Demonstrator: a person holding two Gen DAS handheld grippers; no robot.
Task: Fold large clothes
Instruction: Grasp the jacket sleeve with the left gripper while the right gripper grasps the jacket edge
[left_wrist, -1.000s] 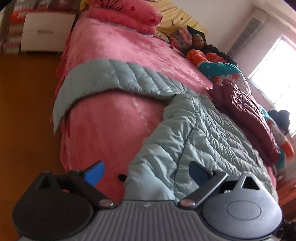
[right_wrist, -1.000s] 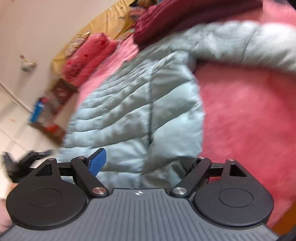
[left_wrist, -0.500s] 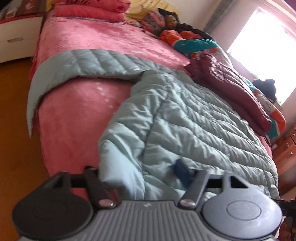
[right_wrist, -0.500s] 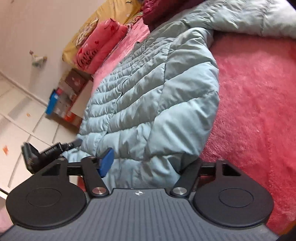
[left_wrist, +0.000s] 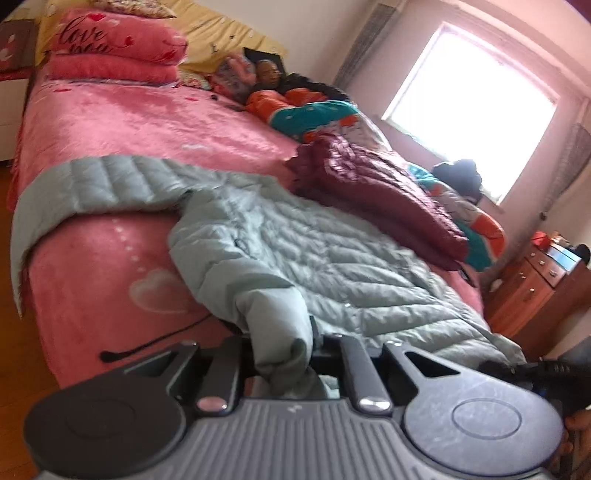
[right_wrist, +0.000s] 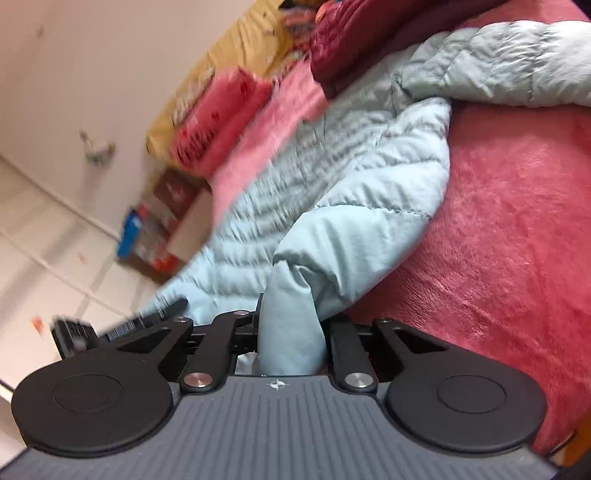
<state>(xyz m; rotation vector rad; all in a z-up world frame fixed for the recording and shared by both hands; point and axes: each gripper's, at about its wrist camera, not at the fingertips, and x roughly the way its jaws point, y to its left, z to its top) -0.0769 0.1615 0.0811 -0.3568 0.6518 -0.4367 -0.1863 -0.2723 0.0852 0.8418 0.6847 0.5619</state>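
Left gripper (left_wrist: 280, 354) pinching a bunched hem corner of the pale green jacket (left_wrist: 332, 258), fabric squeezed between the closed-in fingers and spilling toward the camera. Spread beyond over the pink bed (left_wrist: 122, 122), one sleeve (left_wrist: 92, 181) draped off the near edge. Just beside its far side, a maroon jacket (left_wrist: 380, 195); farther back, pillows (left_wrist: 114, 48) and a window (left_wrist: 469, 96). Black cable (left_wrist: 155, 338) lying on the bed's side, low left. Right gripper (right_wrist: 291, 332) likewise clamped on a fold of the jacket (right_wrist: 332, 177), pink bedspread (right_wrist: 517, 221) at right.
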